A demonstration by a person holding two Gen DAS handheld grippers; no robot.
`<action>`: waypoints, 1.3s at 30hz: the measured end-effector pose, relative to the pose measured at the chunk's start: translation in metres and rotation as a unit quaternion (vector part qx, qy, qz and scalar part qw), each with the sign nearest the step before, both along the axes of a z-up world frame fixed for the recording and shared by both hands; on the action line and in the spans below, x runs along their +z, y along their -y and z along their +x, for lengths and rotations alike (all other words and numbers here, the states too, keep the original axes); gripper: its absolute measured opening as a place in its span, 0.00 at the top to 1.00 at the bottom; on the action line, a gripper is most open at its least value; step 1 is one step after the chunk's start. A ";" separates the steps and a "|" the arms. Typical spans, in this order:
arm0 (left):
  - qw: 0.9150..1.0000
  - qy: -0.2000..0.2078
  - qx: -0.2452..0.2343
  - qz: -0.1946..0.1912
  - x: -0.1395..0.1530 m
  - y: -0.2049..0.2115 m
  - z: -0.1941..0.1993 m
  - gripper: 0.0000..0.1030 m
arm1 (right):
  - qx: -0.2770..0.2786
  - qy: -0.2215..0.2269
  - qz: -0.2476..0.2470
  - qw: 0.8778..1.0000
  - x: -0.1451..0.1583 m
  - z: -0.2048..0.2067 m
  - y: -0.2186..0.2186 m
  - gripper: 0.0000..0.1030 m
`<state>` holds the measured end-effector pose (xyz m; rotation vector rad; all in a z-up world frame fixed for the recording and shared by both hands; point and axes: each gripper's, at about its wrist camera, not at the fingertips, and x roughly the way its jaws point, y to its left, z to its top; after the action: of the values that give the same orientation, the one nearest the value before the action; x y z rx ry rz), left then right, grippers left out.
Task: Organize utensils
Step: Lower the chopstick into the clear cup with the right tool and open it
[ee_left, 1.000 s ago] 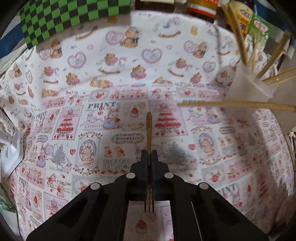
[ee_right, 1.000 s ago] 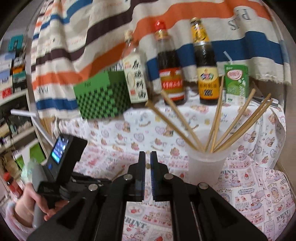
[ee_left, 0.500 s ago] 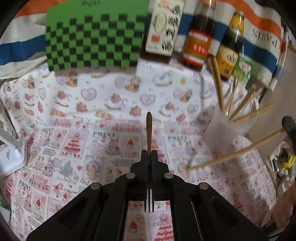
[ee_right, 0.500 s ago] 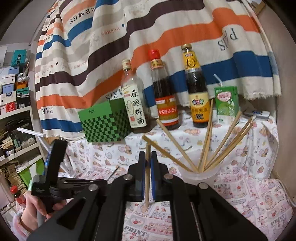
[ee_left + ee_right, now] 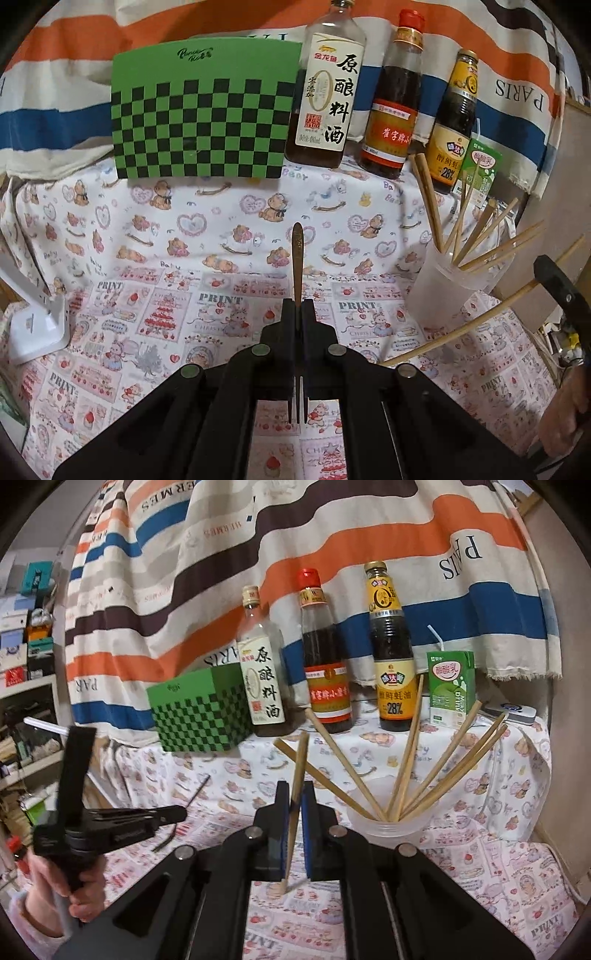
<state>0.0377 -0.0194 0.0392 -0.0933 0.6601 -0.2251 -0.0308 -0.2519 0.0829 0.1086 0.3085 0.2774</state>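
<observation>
My left gripper [image 5: 296, 310] is shut on a small metal fork [image 5: 297, 254]; its handle points forward and its tines point back under the jaws, above the patterned tablecloth. My right gripper [image 5: 294, 794] is shut on one wooden chopstick [image 5: 298, 771], held nearly upright just left of a translucent plastic cup [image 5: 388, 819] that holds several chopsticks [image 5: 410, 746]. The cup also shows in the left wrist view [image 5: 443, 291] at the right, with the held chopstick [image 5: 461, 328] slanting below it. The left gripper with the fork shows at the left of the right wrist view [image 5: 173, 814].
A green checkered box [image 5: 201, 114], three sauce bottles [image 5: 327, 88] and a green drink carton [image 5: 448, 686] stand along the back before a striped cloth. A white stand [image 5: 40, 325] sits at the left edge. Shelves [image 5: 26, 664] are beyond the table's left side.
Both views have tilted upward, bringing the box and bottles into sight. My right gripper now holds a chopstick more upright beside the cup. The fork stays clamped in my left gripper.
</observation>
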 end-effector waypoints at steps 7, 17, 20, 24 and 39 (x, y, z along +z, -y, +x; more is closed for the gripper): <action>1.000 0.020 0.001 0.008 -0.001 0.002 0.000 0.98 | -0.047 0.049 0.030 0.997 0.021 -0.010 0.026 0.95; 1.000 0.014 0.001 0.012 -0.005 0.005 0.003 0.98 | -0.167 0.140 0.090 0.972 0.064 -0.011 0.069 0.95; 1.000 0.006 0.004 0.013 -0.008 0.005 0.006 0.98 | -0.173 0.150 0.071 0.971 0.074 0.000 0.064 0.95; 1.000 -0.002 0.011 0.009 -0.012 0.002 0.010 0.98 | -0.179 0.167 0.037 0.969 0.082 0.012 0.049 0.95; 1.000 0.004 0.016 -0.008 -0.007 -0.006 0.008 0.98 | -0.157 0.087 -0.047 0.983 0.026 0.043 0.026 0.95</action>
<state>0.0460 -0.0133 0.0323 -0.1193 0.6491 -0.1992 0.0124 -0.2778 0.1094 0.0381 0.1274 -0.0420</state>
